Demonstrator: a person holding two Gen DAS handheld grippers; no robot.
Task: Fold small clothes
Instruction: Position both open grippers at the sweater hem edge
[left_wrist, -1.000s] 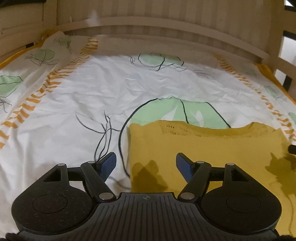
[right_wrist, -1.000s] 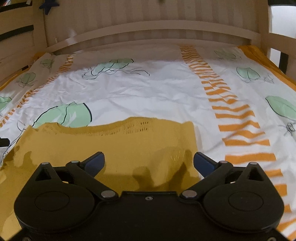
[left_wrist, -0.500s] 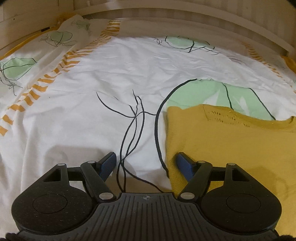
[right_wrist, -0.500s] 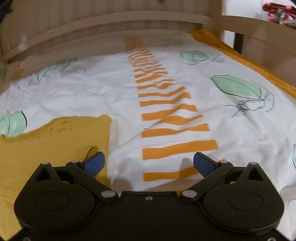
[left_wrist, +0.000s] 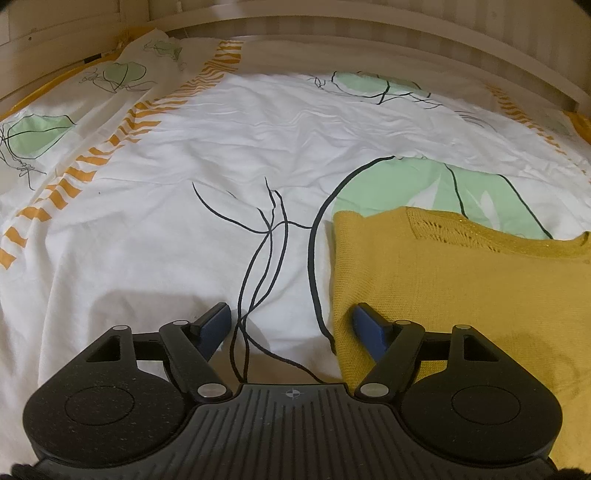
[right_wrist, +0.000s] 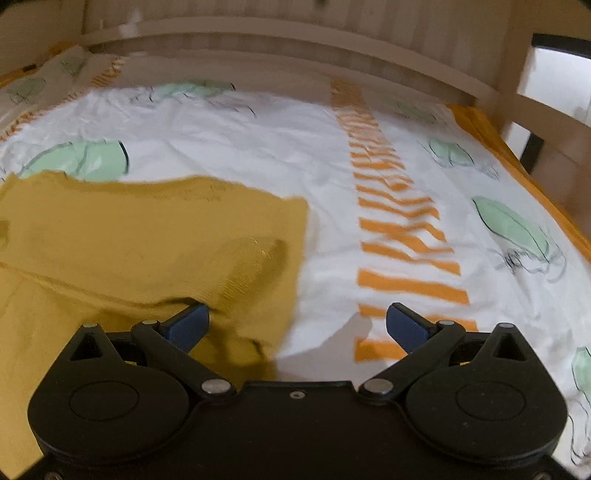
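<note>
A mustard yellow knitted top (left_wrist: 461, 288) lies folded flat on the patterned bed sheet (left_wrist: 229, 155). In the left wrist view it fills the right side; my left gripper (left_wrist: 291, 325) is open and empty, straddling the top's left edge, its right finger over the fabric. In the right wrist view the top (right_wrist: 140, 236) lies at the left, with a raised fold near its right edge. My right gripper (right_wrist: 297, 326) is open and empty over that right edge, its left fingertip (right_wrist: 188, 325) against the fold.
The sheet (right_wrist: 406, 192) is white with green leaves and orange stripes. A wooden headboard (left_wrist: 369, 40) runs along the far side. A wooden bed rail (right_wrist: 535, 118) stands at the right edge.
Both grippers swung outward from above the top's middle to its side edges. The right one then came back left, and a fold of fabric now rises by its left finger.
</note>
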